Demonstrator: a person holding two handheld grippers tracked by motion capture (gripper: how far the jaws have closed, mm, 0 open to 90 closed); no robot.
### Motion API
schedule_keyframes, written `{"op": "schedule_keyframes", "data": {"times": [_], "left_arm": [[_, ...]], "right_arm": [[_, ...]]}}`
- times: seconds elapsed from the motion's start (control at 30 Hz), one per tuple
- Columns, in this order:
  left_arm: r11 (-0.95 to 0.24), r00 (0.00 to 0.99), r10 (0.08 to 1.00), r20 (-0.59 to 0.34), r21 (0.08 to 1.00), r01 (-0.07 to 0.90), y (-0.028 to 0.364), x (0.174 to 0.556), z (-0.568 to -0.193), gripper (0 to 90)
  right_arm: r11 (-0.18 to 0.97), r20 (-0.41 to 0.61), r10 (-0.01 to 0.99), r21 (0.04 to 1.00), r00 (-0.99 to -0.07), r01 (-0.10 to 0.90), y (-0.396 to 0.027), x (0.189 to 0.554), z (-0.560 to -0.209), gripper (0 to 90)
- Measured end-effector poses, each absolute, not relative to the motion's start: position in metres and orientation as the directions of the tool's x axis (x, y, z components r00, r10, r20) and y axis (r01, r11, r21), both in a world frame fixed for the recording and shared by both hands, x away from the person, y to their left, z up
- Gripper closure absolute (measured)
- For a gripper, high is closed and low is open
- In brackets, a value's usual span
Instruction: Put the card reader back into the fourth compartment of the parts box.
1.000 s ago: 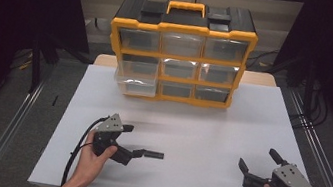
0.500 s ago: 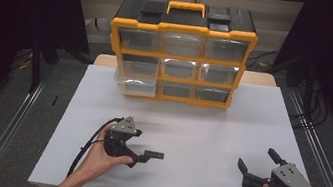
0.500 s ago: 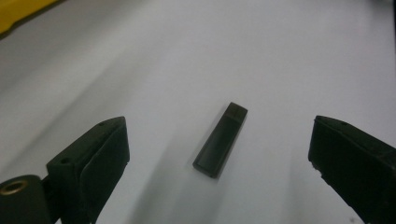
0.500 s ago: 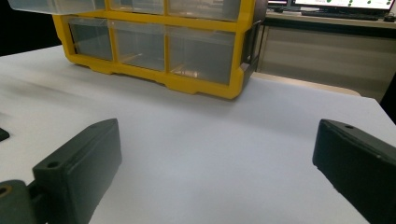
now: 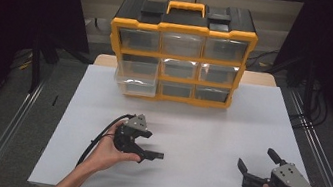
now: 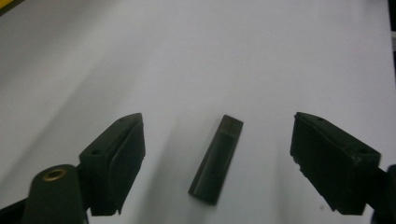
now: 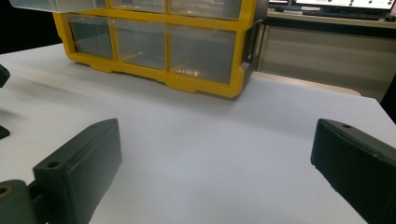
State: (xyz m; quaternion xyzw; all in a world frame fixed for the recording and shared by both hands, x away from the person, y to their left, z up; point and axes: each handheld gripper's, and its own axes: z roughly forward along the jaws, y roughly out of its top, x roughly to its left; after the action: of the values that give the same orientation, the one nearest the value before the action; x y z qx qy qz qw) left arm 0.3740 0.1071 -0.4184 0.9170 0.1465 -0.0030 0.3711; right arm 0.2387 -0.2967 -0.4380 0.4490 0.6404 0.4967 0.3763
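A small black bar lies flat on the white table, and it also shows in the high view. My left gripper hangs open just over the bar, one jaw on each side and neither touching it. In the high view the left gripper sits left of centre near the front. My right gripper is open and empty at the front right, resting low by the table edge. The right gripper faces the organizer's bottom row.
A yellow and black drawer organizer with clear drawers stands at the table's back edge, also seen in the right gripper view. Its lower-left drawer sticks out a little. Metal rails run along both sides of the table.
My left gripper has slid to the right, so its jaws now straddle the black bar. The right gripper has stayed where it was.
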Motion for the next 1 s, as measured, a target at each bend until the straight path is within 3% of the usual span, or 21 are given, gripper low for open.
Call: {"op": "schedule_keyframes", "data": {"times": [0.13, 0.53, 0.7, 1.0], "left_arm": [[-0.718, 0.967, 0.236, -0.098, 0.653, 0.242, 0.1, 0.376, -0.42, 29.9], [-0.82, 0.978, 0.188, -0.091, 0.534, 0.207, 0.086, 0.379, -0.431, 35.9], [-0.837, 0.982, 0.177, -0.059, 0.517, 0.182, 0.085, 0.379, -0.433, 48.0], [-0.838, 0.985, 0.169, -0.046, 0.519, 0.168, 0.085, 0.377, -0.434, 48.4]], "right_arm": [[0.104, -0.036, 0.949, 0.974, -0.314, 0.202, -0.297, 0.239, -0.438, 1.7], [0.106, -0.039, 0.95, 0.974, -0.31, 0.202, -0.297, 0.239, -0.438, 1.7], [0.108, -0.039, 0.949, 0.973, -0.314, 0.206, -0.297, 0.239, -0.438, 1.6], [0.108, -0.038, 0.948, 0.973, -0.315, 0.205, -0.297, 0.239, -0.438, 1.5]]}}
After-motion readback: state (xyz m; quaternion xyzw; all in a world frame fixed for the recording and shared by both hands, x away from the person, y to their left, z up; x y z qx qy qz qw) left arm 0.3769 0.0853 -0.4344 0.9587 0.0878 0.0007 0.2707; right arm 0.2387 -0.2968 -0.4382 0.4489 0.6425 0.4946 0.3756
